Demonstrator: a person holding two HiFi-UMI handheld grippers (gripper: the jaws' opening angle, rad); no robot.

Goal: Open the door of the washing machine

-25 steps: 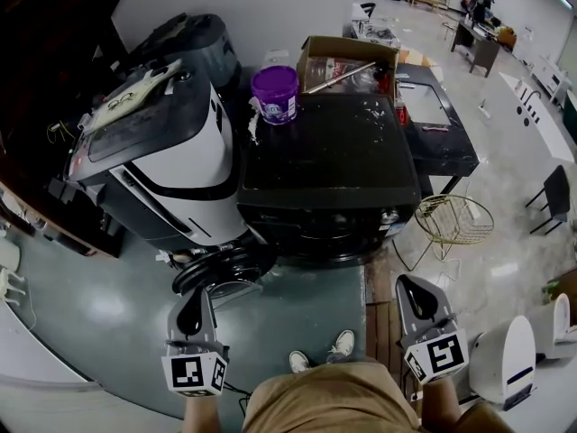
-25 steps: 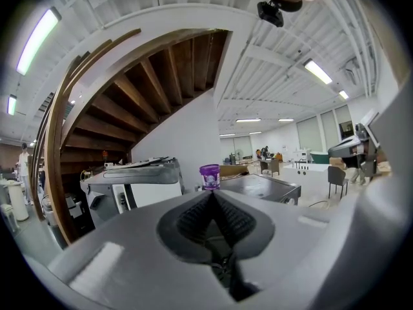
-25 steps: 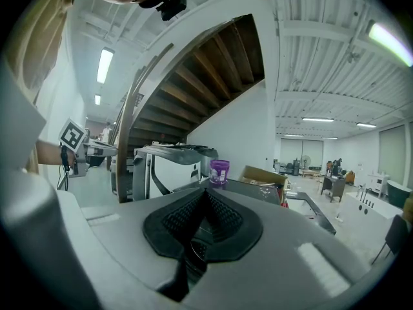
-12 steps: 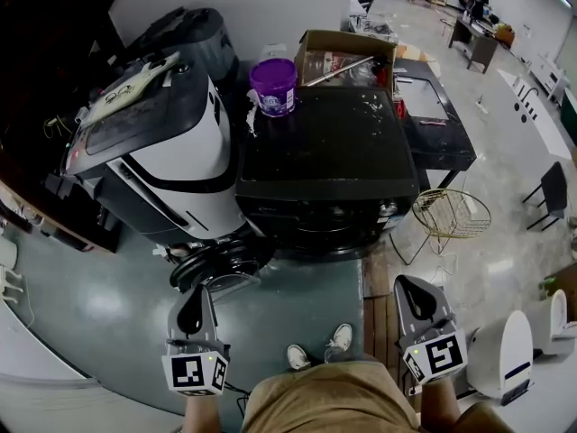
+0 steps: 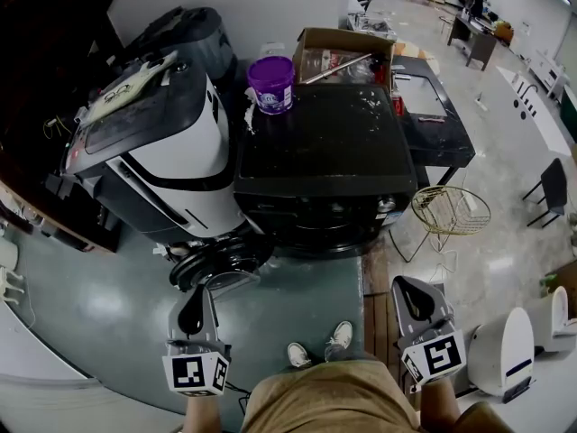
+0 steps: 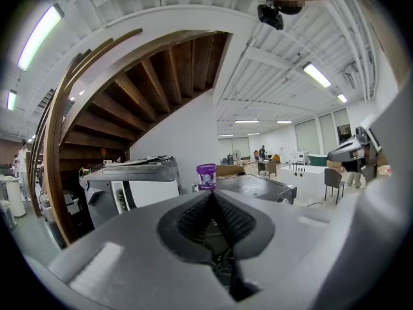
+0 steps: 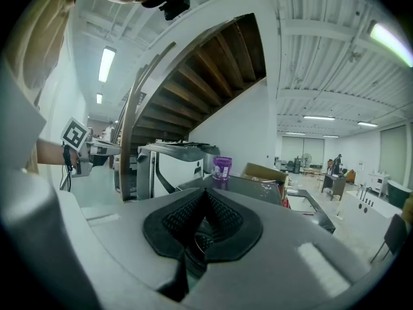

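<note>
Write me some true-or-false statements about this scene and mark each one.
1. A purple tub stands on the black washer. True.
2. The left gripper holds the tub. False: it is shut on nothing, low by the person's waist.
3. A wire basket stands on the floor at the washer's right. True.
4. The right gripper touches the washer. False: it is apart from it, shut and empty.
5. The cardboard box lies on the floor in front of the washer. False: it sits at the washer's far edge, beside the tub.
</note>
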